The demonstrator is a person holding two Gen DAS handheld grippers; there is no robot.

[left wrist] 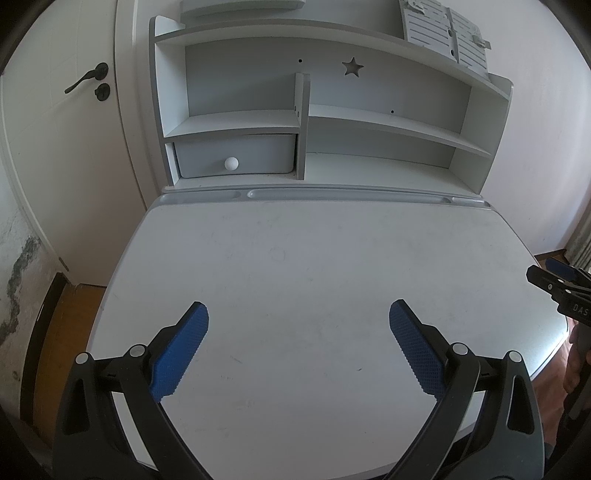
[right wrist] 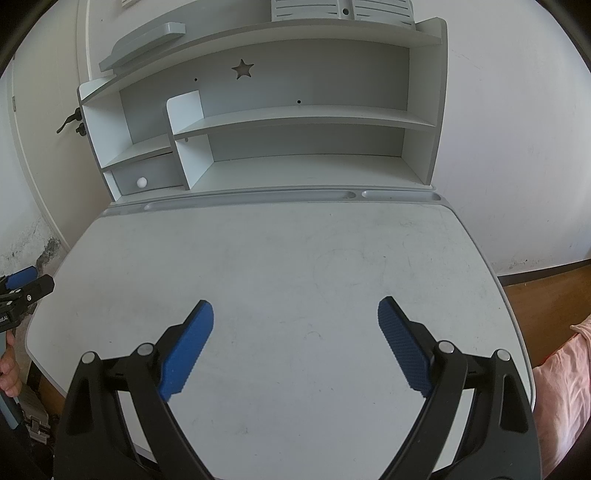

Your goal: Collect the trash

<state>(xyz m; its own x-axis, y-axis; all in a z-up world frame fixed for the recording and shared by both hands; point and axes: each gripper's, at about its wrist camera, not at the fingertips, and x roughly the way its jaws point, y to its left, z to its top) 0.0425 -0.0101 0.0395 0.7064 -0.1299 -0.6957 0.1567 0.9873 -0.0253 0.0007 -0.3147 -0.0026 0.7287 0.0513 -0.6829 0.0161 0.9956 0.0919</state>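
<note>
Closest to my left camera are the two blue ribbed pads (left wrist: 181,350) of the left gripper (left wrist: 298,314), spread wide apart with only bare desk between them; it has hold of nothing. My right gripper (right wrist: 295,312) stands the same way, its blue pads (right wrist: 188,350) splayed wide and holding nothing. Each claw also shows at the edge of the other's view: the right one at the far right of the left camera, the left one at the far left of the right camera, with a bit of the hand (right wrist: 9,369) that carries it.

As for the trash I am meant to collect, I cannot pick out any piece of it in either view, so I cannot say how it looks or where it is.

Both claws hover over a pale grey desk top (left wrist: 314,258), scuffed and faintly marked with thin scratches and ring traces. Along its far edge runs a grey pen groove (left wrist: 351,195). Behind that stands a white hutch (left wrist: 332,110) with open shelves, a star-shaped cutout (left wrist: 352,67) in its back panel and a small drawer (left wrist: 236,158) with a round white knob (left wrist: 231,163) at lower left. A slatted grey panel (left wrist: 432,26) rests on top of the hutch.

To the left is a white door (left wrist: 66,129) with a black lever handle (left wrist: 88,78); the wall below it is stained and flaking. The floor is brown wood (right wrist: 546,295), and a pink cloth (right wrist: 565,376) shows at the right edge of the right camera.
</note>
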